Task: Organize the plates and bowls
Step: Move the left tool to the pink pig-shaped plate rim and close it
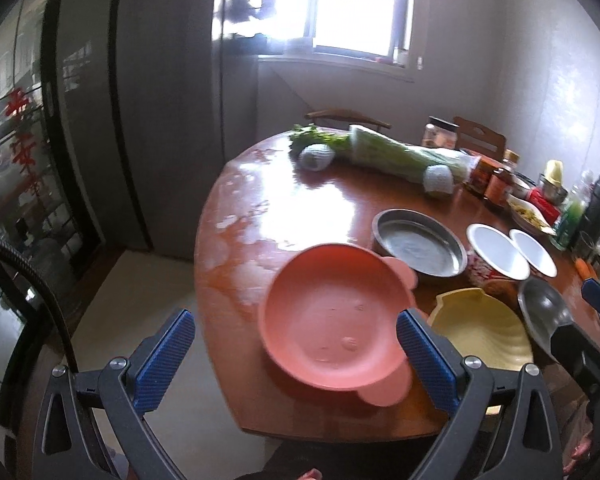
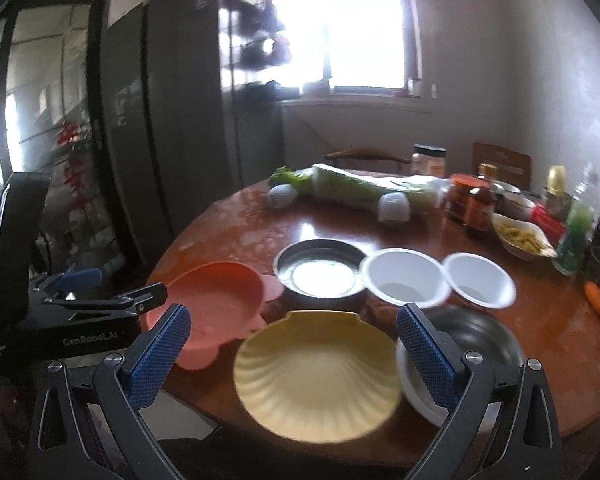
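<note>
I am hovering the left gripper (image 1: 296,354), spread wide and empty, over the pink eared plate (image 1: 332,320) near the table (image 1: 260,208) edge, while the right gripper (image 2: 294,356), equally wide and empty, is framing the yellow shell-shaped plate (image 2: 316,376), so either can be lifted for stacking.

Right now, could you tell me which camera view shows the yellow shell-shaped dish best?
The right wrist view shows the yellow shell-shaped dish best: nearly whole and central, with its ribs and notched back rim visible. In the left wrist view, the dish sits low right, partly hidden behind the left gripper's finger.
</note>
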`<state>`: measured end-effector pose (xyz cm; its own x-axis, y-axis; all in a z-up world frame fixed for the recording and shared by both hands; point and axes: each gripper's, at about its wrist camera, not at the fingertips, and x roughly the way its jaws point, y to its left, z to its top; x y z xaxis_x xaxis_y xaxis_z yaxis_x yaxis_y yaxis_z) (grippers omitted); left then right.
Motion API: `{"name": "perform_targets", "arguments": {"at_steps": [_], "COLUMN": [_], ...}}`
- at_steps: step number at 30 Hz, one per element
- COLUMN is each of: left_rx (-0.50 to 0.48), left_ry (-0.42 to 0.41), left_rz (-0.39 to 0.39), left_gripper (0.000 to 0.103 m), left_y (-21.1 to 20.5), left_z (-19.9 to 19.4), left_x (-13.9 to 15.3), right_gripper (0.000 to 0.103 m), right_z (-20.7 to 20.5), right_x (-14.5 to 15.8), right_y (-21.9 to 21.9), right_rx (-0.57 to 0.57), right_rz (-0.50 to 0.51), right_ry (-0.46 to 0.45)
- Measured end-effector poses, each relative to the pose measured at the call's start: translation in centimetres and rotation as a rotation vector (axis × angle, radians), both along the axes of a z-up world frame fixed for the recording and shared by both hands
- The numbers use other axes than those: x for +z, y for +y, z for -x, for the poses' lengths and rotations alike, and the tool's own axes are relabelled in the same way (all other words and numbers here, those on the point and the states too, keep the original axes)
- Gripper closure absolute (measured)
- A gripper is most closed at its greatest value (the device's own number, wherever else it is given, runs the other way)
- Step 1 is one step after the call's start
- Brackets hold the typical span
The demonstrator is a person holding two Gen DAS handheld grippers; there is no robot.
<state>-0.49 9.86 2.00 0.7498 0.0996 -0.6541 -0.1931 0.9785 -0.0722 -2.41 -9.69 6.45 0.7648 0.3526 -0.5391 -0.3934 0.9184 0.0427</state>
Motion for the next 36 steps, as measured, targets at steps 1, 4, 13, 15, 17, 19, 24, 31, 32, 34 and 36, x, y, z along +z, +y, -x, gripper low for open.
{"name": "perform_targets", "arguments": {"at_steps": [1, 4, 13, 15, 17, 19, 24, 31, 32, 34, 36], "left_rx": [0.008, 0.027, 0.019, 0.024, 0.020, 0.017, 0.017, 0.001, -0.001, -0.010, -0.018], "left_ry": [0.006, 0.024, 0.090, 0.100, 0.111, 0.116, 0.133, 0.148, 0.150, 0.158, 0.159], "left_rz": [0.002, 0.003, 0.045, 0.045, 0.050, 0.056, 0.045, 0.063, 0.064, 0.072, 0.083], "left_gripper": [0.001, 0.001, 0.001, 0.001, 0.001, 0.001, 0.007, 0.015, 0.020, 0.024, 0.031], "left_y": [0.4, 1.7, 3.0, 3.0, 3.0, 3.0, 2.8, 3.0, 3.0, 2.8, 2.7], "left_z": [-0.1, -0.5, -2.0, -2.4, -2.9, -3.0, -3.3, -3.6, -3.7, -3.8, -3.9], "left_x": [-0.2, -0.9, -3.7, -4.2, -4.7, -5.0, -5.5, -6.2, -6.3, -6.6, -6.7], "right_gripper": [0.000, 0.000, 0.000, 0.000, 0.000, 0.000, 0.000, 0.008, 0.011, 0.019, 0.031], "right_z": [-0.4, -1.5, -5.7, -6.9, -7.9, -8.9, -10.4, -11.8, -12.0, -12.3, -12.6], "right_x": [-0.1, -0.5, -3.4, -4.1, -4.7, -5.3, -6.7, -7.6, -7.7, -7.9, -8.2], "right_y": [0.6, 2.2, 5.6, 5.7, 5.6, 5.7, 6.5, 6.9, 7.0, 7.3, 7.7], "right_rx": [0.013, 0.045, 0.097, 0.105, 0.106, 0.092, 0.121, 0.149, 0.151, 0.161, 0.170], "right_rz": [0.010, 0.027, 0.090, 0.087, 0.073, 0.087, 0.107, 0.065, 0.063, 0.074, 0.105], "right_ry": [0.004, 0.025, 0.120, 0.148, 0.176, 0.181, 0.225, 0.283, 0.292, 0.308, 0.315]}}
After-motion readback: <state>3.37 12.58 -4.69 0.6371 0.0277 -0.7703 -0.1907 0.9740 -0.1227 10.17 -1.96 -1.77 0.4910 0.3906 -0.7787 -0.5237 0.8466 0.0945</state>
